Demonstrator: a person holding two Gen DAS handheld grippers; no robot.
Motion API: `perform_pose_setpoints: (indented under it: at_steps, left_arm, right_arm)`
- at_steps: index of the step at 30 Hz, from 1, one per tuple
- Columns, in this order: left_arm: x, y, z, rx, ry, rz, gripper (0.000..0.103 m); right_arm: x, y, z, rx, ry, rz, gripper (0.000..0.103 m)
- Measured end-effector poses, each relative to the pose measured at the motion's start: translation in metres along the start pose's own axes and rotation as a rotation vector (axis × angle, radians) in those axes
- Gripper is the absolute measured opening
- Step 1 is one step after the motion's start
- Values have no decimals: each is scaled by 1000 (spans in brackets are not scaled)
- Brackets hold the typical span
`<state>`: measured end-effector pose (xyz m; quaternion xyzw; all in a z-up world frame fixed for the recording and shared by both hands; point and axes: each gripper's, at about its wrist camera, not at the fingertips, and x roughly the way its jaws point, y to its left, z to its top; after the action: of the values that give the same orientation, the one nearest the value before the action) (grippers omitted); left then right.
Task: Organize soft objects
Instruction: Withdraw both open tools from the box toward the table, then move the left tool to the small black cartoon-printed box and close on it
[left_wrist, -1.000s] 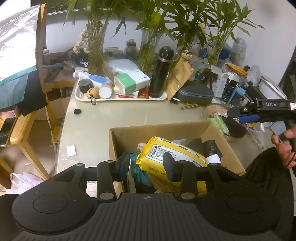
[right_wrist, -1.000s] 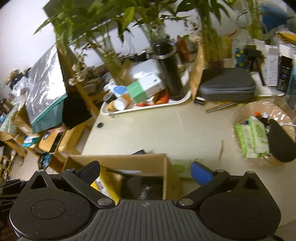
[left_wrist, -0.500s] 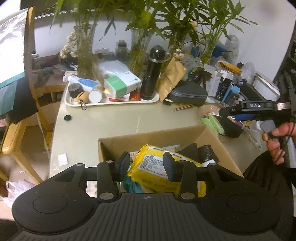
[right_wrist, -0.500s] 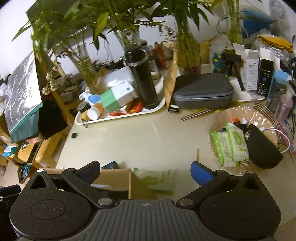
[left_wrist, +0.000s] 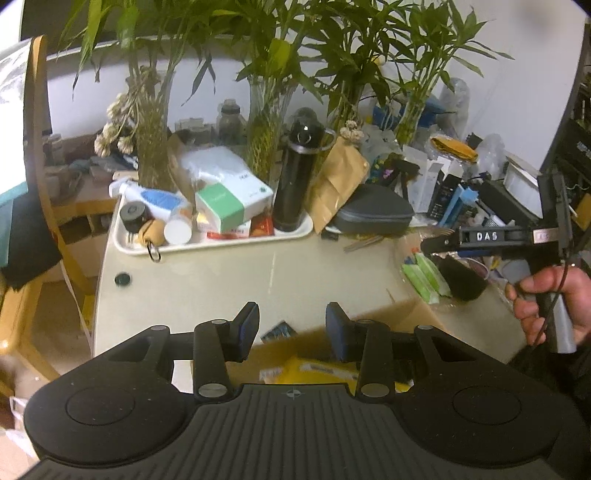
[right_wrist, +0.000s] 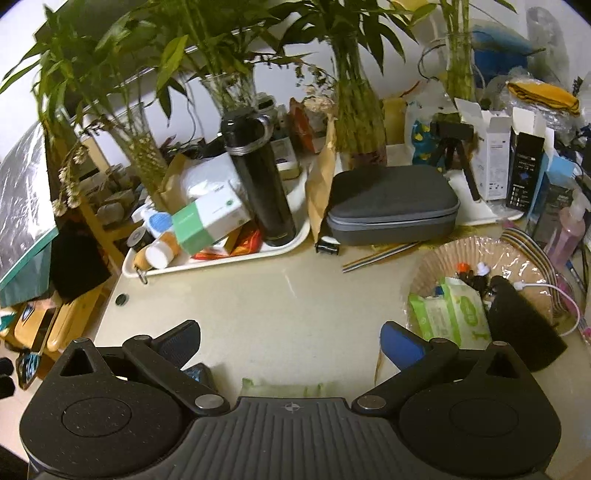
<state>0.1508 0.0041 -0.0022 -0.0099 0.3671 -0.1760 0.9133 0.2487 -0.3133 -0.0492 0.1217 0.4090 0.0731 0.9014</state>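
The left gripper (left_wrist: 291, 325) is held with fingers parted and empty above the cardboard box (left_wrist: 369, 332), where a yellow packet (left_wrist: 314, 369) lies. The right gripper (right_wrist: 290, 341) is spread wide, nothing grasped, over the worktop (right_wrist: 295, 295). Green wipe packs (right_wrist: 448, 317) sit in a basket (right_wrist: 517, 258).

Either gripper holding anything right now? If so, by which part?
Nothing is held. The left gripper has its jaws apart with only table and box behind them; the right gripper is open wide over bare table.
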Motion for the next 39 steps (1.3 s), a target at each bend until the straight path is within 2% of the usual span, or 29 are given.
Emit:
perform_pose_setpoints:
  at_steps: [9,18,23,27,28,29,31,39]
  left_arm:
    - [26,16,20,26,4,-7,39]
    - [66,21,31,73,55,-21,39]
    - [91,25,37,84,135,-45,39]
    - [113,31,42,50,219,-40,40]
    - [118,33,43,39,237,-36,41]
    - [123,33,43,33,257,-32,49]
    - [133,35,45,23,291,-24,58]
    - [167,34,51,16,419,-12,60]
  right_arm:
    - [37,-15,-3,36,60,-16,103]
    - [61,-19,-3,27,119,-9,103]
    - [67,-23,1,33,124,-16,103]
    - [71,-23,3,13,124,-32,103]
    - [72,-22,4,4,123,-38,103]
    - [73,-21,4,-9,122,-44,103]
    - [75,-19,5,-28,122,-48,103]
    - [77,-17,9,-44,124,-47,103]
